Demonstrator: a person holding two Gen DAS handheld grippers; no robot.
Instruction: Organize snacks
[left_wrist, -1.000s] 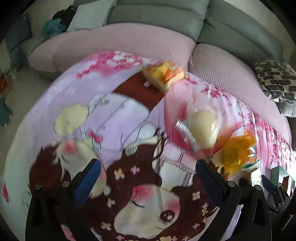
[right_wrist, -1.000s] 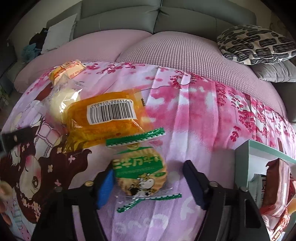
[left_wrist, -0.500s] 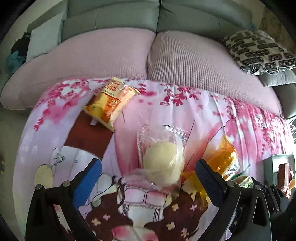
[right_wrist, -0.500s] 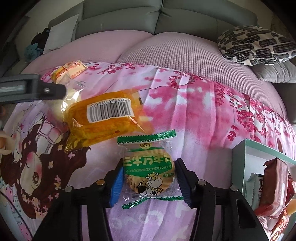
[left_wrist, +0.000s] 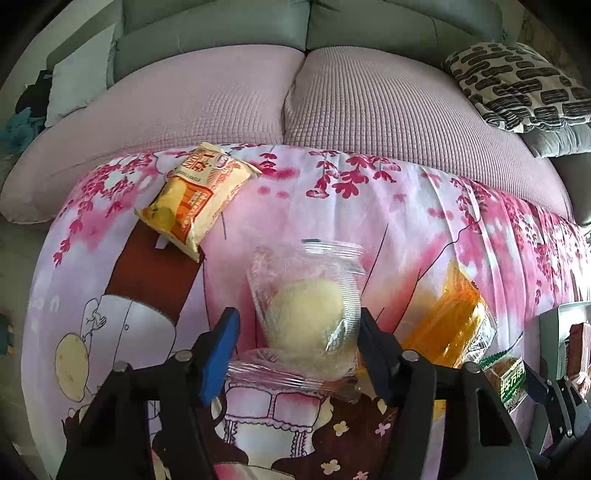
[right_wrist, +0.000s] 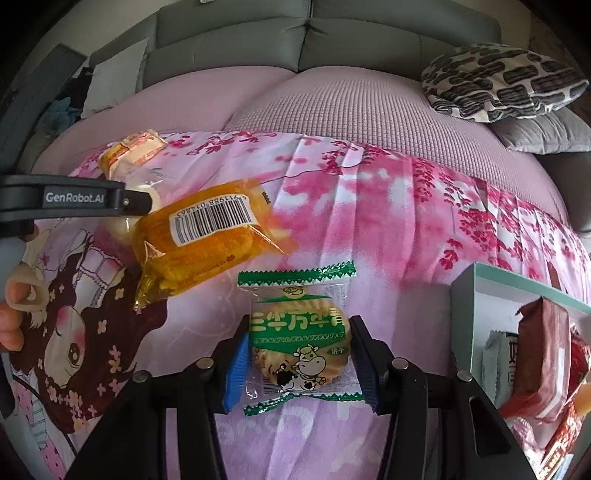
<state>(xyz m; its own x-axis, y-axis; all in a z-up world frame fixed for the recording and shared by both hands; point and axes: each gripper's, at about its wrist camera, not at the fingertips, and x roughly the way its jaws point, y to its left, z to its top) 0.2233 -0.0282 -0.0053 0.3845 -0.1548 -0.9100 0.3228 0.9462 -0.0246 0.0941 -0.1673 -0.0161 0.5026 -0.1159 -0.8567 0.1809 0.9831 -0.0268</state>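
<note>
Right jaws: the right gripper (right_wrist: 299, 363) has just been closing, and both blue pads now press the sides of the round biscuit in its clear, green-edged wrapper (right_wrist: 298, 341); gripping across the disc's width keeps the flat pack from slipping out.
Left jaws: the left gripper (left_wrist: 295, 350) has just been closing around the pale round bun in a clear plastic bag (left_wrist: 314, 321). The right pad touches the bag, the left pad stands off it, so nothing is clamped yet.
Why both at once: each hand takes one snack, probably so two go over together.
Nearby snacks: the orange transparent cake pack with a barcode label (right_wrist: 207, 240) lies between bun and biscuit, just beside both; the yellow-orange printed pouch (left_wrist: 195, 199) lies well apart, near the far edge.
Surface: a pink cartoon-print sheet (right_wrist: 406, 221) covers the surface, set against a grey sofa (left_wrist: 369, 22).
Destination: the pale green open box (right_wrist: 480, 280) at the right already holds wrapped snacks, so it is likely the goal.
</note>
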